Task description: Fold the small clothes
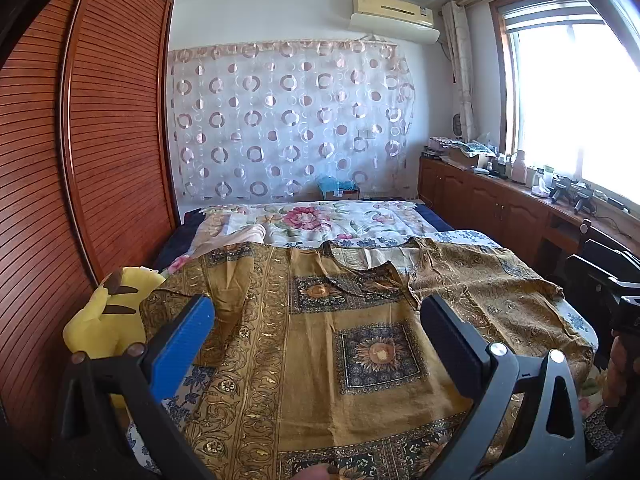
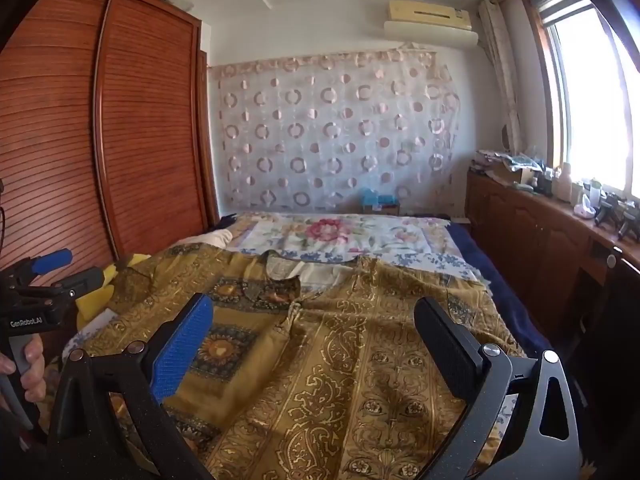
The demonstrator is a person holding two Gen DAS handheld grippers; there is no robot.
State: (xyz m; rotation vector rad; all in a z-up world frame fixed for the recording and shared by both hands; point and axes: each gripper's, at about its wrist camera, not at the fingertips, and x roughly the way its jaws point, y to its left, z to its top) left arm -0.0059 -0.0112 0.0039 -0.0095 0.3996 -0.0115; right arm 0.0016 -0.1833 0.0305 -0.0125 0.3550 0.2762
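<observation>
A golden-brown patterned top (image 1: 320,320) with dark sunflower squares lies spread flat on the bed, neckline towards the far end; it also shows in the right wrist view (image 2: 340,340). My left gripper (image 1: 316,320) is open and empty, hovering above the garment's middle. My right gripper (image 2: 314,320) is open and empty, above the garment's right half. The left gripper also shows at the left edge of the right wrist view (image 2: 64,268), held in a hand. The right gripper's body shows at the right edge of the left wrist view (image 1: 612,280).
The bed (image 1: 320,220) has a floral cover. A yellow plush toy (image 1: 108,320) sits at the bed's left edge beside the wooden wardrobe (image 1: 80,160). A low wooden cabinet (image 2: 540,232) with clutter runs under the window on the right.
</observation>
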